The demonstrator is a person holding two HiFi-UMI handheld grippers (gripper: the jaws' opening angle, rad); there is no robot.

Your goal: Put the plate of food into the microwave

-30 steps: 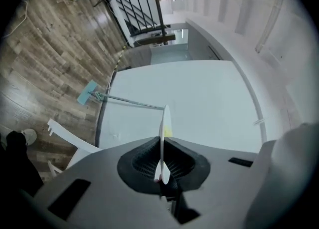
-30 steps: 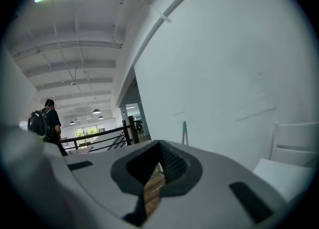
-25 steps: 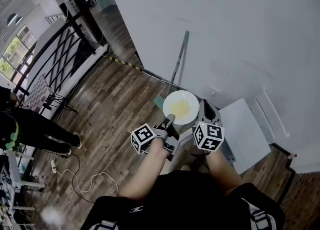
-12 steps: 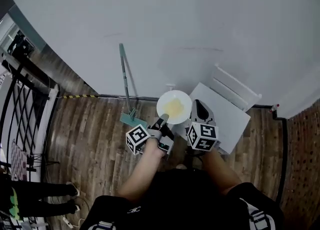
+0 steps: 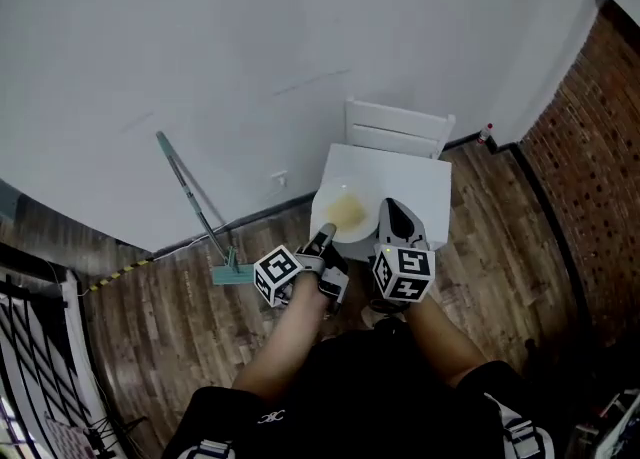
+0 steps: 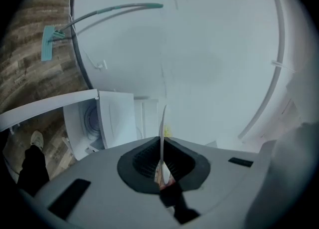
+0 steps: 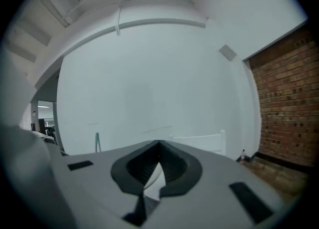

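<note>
A white plate with yellow food on it is held out in front of the person's body, over the near left part of a white box-shaped unit. My left gripper is shut on the plate's near rim; in the left gripper view the rim stands edge-on between the pads. My right gripper is just right of the plate, jaws shut, with nothing seen between them. The left gripper view shows a white appliance with a round part on its front, low on the left.
A green-handled mop leans on the white wall, left of the unit. A white slatted rack stands behind the unit. A brick wall runs along the right, with a small bottle at its foot. The floor is wood.
The person has turned to the right with the plate still held. The white unit has come from the right to lie under the plate, and the railing and mop have slid off to the left.
</note>
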